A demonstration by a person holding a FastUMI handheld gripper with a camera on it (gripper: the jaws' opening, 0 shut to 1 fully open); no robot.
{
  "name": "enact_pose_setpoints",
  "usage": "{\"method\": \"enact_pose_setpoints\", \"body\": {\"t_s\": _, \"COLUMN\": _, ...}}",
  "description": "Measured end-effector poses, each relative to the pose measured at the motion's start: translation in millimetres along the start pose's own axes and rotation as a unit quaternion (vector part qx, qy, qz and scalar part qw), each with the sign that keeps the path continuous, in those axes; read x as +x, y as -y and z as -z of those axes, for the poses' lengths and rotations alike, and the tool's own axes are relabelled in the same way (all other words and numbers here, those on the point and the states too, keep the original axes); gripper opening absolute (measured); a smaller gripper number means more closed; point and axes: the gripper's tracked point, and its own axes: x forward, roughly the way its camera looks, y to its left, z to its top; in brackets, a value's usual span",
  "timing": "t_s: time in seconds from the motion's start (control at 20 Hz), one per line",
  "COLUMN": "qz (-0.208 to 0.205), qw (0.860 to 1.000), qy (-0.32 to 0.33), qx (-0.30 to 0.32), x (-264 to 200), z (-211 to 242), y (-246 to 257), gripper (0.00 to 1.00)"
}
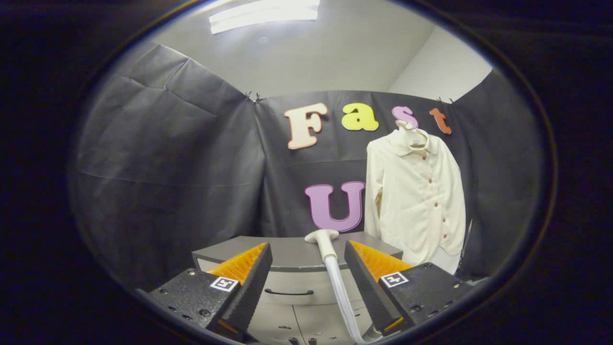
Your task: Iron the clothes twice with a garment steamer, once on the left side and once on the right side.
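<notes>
My gripper (306, 268) is spread wide, fingers well apart and pressing on nothing. Between them and a little beyond their tips sits the garment steamer head (324, 241), resting on the grey cabinet top (287, 254). Its flat nozzle end is the far end, toward the booth wall, and its handle comes back toward me. From the handle the pale hose (342, 297) runs down over the cabinet's front edge, past the drawer handle (289, 292), and passes close along the inside of my right-hand finger.

That's the relation that matters. The steamer's long axis lies nearly in line with my fingers, pointing away from me, and it sits a shade right of the middle of the gap. As I read it, I'll want to go forward and nudge right so the handle is centred before I close, with the fingers taking it from either side.

The cream button-up shirt (415, 201) hangs on its hanger (407, 128) against the black wall, up and to the right of the steamer, well beyond the cabinet. It hangs upright with its button row facing me. Nothing is picked up yet, so I'd say neither pass has begun.
</notes>
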Motion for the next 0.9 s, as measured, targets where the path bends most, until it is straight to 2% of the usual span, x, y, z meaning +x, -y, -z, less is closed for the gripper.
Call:
{"method": "enact_pose_setpoints", "body": {"t_s": 0.25, "qz": 0.004, "qw": 0.999, "qy": -0.026, "qx": -0.028, "x": 44.3, "z": 13.8, "y": 9.3, "gripper": 0.93}}
{"method": "enact_pose_setpoints", "body": {"t_s": 0.5, "qz": -0.006, "qw": 0.996, "qy": -0.083, "qx": -0.010, "x": 93.9, "z": 44.4, "y": 16.4, "gripper": 0.93}}
{"method": "enact_pose_setpoints", "body": {"t_s": 0.9, "qz": 0.024, "qw": 0.988, "qy": -0.149, "qx": -0.021, "x": 162.2, "z": 86.7, "y": 40.6, "gripper": 0.90}}
